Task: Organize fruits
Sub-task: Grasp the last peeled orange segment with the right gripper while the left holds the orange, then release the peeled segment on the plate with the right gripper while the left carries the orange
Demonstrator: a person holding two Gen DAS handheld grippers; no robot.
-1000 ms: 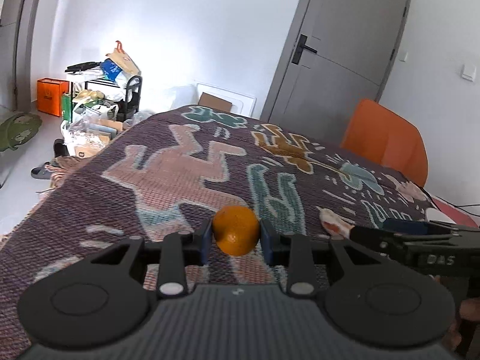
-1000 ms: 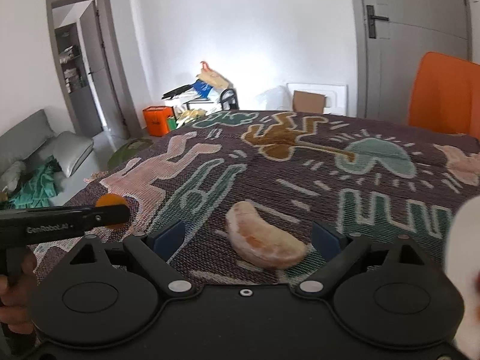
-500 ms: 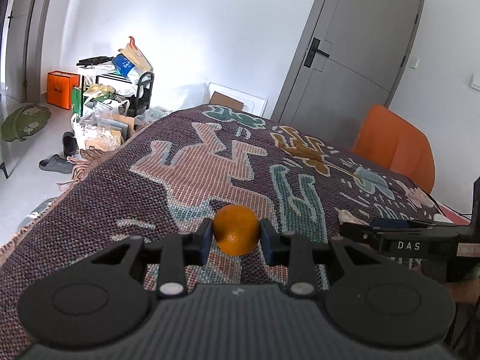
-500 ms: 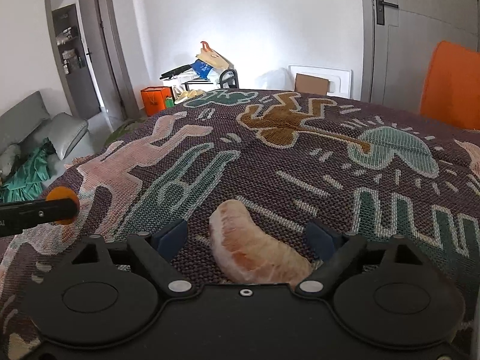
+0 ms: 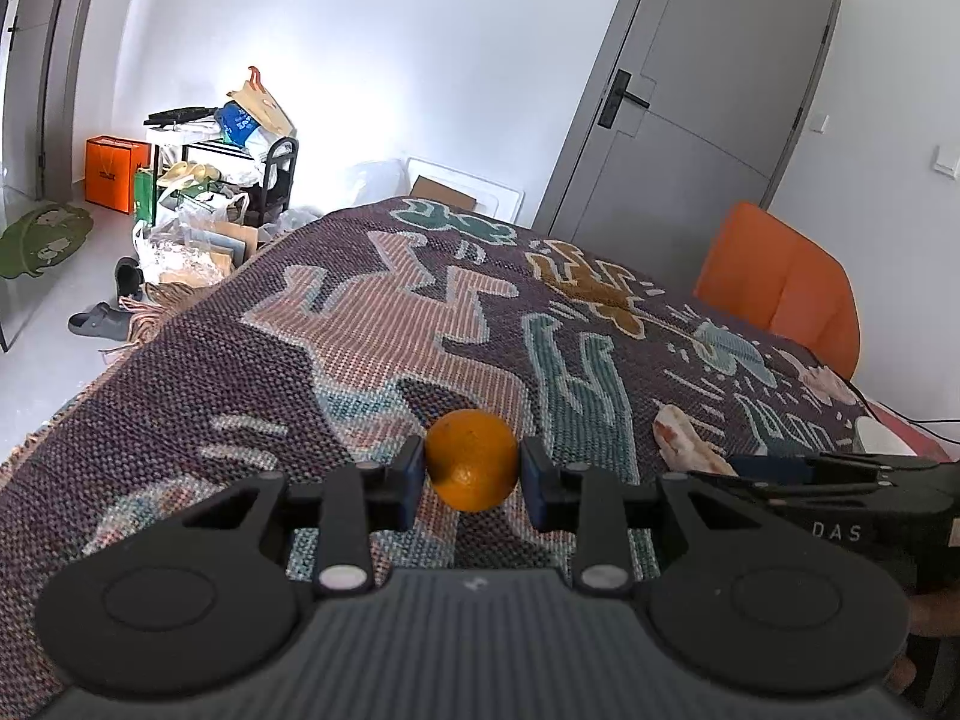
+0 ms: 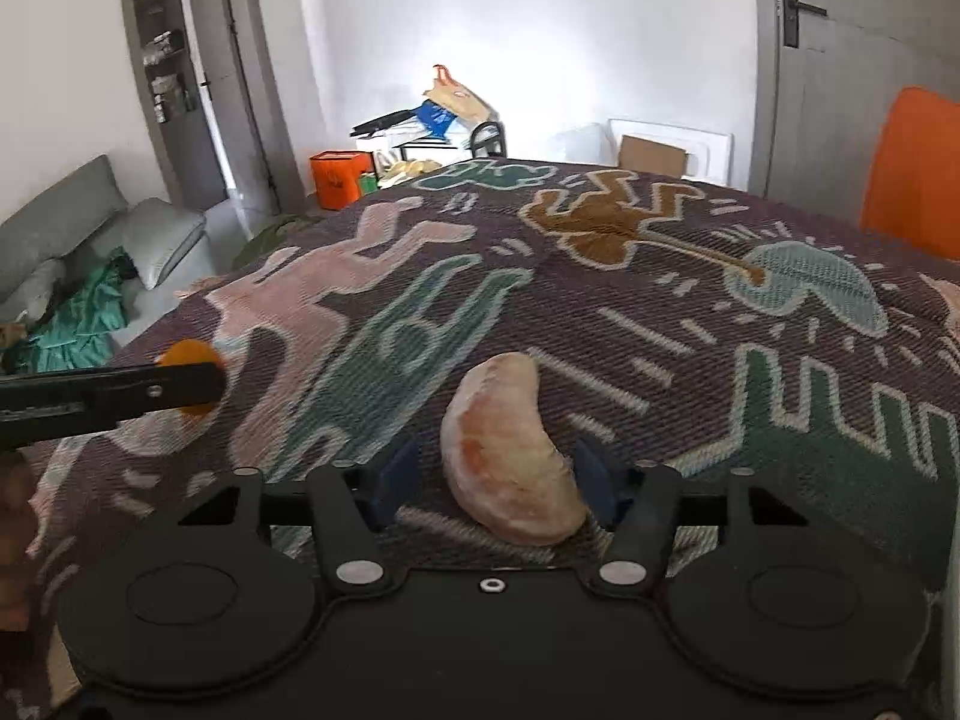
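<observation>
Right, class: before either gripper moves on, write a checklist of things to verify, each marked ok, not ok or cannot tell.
1. Left gripper clamps the orange: ok.
2. Orange lifted off the blanket: cannot tell.
3. Right gripper straddles the pomelo wedge: ok.
4. Right gripper shut on the wedge: not ok; gaps show on both sides.
5. Wedge resting on the blanket: ok.
6. Place to put the fruit in view: not ok.

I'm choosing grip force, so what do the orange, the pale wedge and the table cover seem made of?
Orange: real-looking rind, matte and finely dimpled. Pale wedge: apparently a peeled citrus segment, dull whitish membrane over pink flesh, likely soft. Table cover: woven textile, coarse visible weave with a colourful pattern.
</observation>
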